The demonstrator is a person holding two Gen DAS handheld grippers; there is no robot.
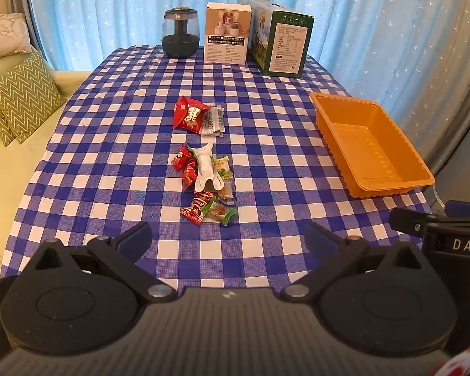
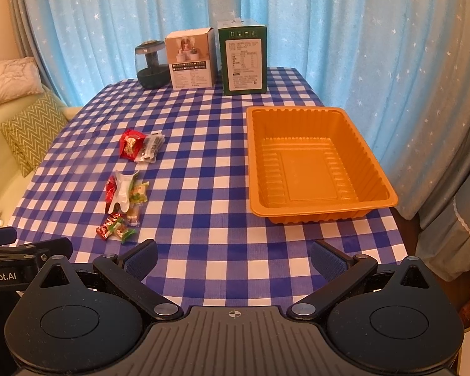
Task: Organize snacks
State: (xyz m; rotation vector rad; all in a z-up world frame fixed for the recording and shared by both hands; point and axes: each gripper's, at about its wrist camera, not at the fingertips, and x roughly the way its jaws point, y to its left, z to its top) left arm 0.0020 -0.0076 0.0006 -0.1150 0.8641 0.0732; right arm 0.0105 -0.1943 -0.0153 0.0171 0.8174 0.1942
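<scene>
Several small wrapped snacks lie in a loose line mid-table: a red packet [image 1: 189, 115] with a clear dark packet [image 1: 214, 121] at the far end, a white packet [image 1: 206, 166] among red and green sweets, and a near cluster [image 1: 208, 208]. The same snacks [image 2: 122, 194] show at the left in the right wrist view. An empty orange tray [image 2: 316, 159] stands at the right; it also shows in the left wrist view [image 1: 373, 144]. My left gripper [image 1: 227, 239] is open and empty, just short of the near cluster. My right gripper [image 2: 233, 257] is open and empty, in front of the tray.
At the table's far edge stand a dark glass jar [image 1: 181, 33], a white box [image 1: 228, 33] and a green box [image 1: 280, 42]. The table has a blue-white checked cloth [image 1: 266, 188]. A sofa with cushions [image 1: 22, 100] is on the left. Blue curtains hang behind.
</scene>
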